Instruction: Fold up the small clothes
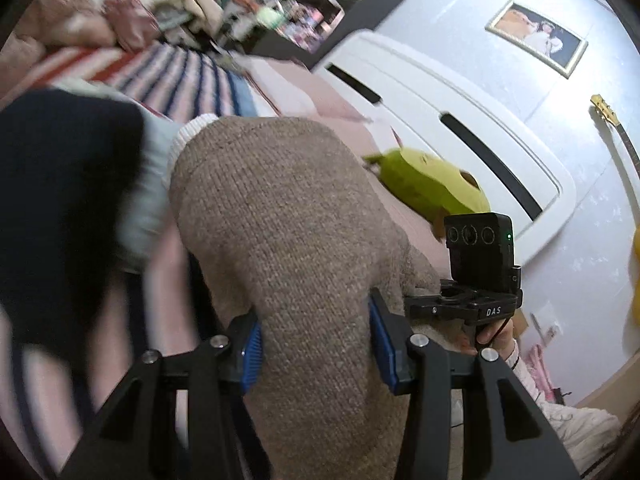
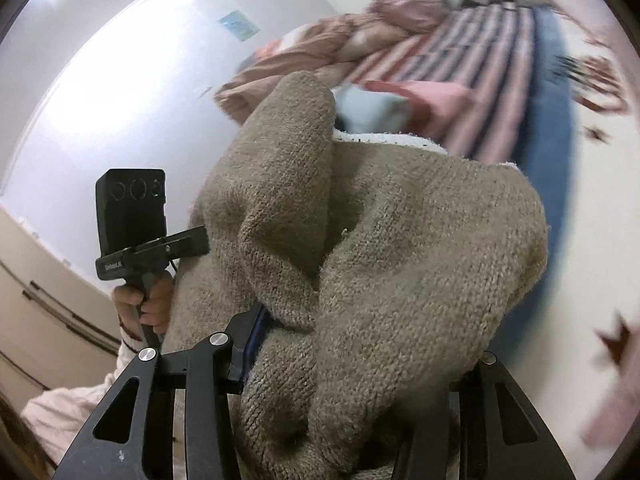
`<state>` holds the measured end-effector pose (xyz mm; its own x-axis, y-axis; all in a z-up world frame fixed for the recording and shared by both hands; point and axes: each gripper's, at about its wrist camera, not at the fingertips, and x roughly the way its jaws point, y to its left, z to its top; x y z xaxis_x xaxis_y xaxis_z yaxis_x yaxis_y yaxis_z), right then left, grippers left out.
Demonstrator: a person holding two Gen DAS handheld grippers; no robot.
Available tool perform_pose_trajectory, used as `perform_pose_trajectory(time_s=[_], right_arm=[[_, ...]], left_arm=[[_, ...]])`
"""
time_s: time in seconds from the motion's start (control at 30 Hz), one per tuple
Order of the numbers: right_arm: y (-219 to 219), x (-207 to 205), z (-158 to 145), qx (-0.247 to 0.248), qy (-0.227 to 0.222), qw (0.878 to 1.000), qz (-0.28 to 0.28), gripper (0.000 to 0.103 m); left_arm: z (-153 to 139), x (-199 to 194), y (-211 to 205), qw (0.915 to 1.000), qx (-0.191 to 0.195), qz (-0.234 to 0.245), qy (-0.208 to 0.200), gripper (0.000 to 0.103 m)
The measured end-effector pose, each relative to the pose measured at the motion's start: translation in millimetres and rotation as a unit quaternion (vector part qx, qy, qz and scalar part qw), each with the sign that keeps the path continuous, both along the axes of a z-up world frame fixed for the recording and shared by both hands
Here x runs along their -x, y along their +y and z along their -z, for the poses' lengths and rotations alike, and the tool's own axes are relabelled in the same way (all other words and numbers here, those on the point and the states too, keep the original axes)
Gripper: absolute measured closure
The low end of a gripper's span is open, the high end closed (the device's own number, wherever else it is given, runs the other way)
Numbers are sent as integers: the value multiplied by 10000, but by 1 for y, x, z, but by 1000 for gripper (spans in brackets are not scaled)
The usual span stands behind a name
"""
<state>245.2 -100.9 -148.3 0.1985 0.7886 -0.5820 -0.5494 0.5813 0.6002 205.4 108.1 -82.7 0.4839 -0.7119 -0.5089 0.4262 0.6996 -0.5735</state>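
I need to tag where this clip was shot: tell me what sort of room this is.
Most likely a bedroom. A white bed frame stands against the wall, a pile of clothes lies on the pink bedding, and a green plush toy sits beside it.

Black tongs [image 1: 316, 350], blue pads [image 1: 251, 354] (silver screws), seemingly pale-pink sleeves.

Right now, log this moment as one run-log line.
left gripper: shut on brown knit sweater | right gripper: shut on brown knit sweater | sweater: lifted, bunched, unfolded | behind: striped garment
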Motion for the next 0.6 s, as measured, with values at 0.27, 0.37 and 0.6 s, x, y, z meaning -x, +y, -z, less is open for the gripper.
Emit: perform_pose_trajectory(time_s=[0.27, 0.37, 0.6], right_arm=[[183, -35, -15, -143, 6, 9964, -832, 63], [251, -41, -18, -173, 17, 9937, -1103, 63], [382, -57, -18, -277, 76, 9886, -1478, 63]], left_arm=[[-32, 19, 149, 9936, -532, -959, -265, 60], [-37, 22, 213, 9892, -537, -1335, -274, 60], [-48, 36, 316, 9780, -854, -1873, -335, 60]])
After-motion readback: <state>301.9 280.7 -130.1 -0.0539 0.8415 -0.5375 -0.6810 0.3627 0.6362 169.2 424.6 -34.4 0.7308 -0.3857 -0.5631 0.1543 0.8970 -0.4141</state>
